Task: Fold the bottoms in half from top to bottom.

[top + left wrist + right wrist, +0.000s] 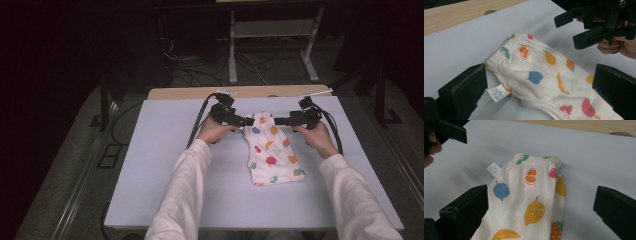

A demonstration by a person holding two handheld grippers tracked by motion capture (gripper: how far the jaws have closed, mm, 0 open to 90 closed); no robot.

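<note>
A small white garment (272, 150) printed with coloured fruit lies folded flat in the middle of the white table cover (165, 165). Its elastic waistband points away from the person. A white label (496, 93) sticks out at the waistband's side. My left gripper (248, 121) hovers at the waistband's left end, jaws open and wide of the cloth (544, 72). My right gripper (278, 120) faces it from the right, also open, with the garment (534, 195) between and below its jaws. Neither gripper holds anything. In the left gripper view the right gripper (584, 27) shows at upper right with its jaws apart.
The bare wooden table edge (240, 92) runs along the far side of the cover. Beyond it stand a metal frame (270, 30) and loose cables (200, 70) on the dark floor. Each gripper's cable (197, 122) trails over the table's far part.
</note>
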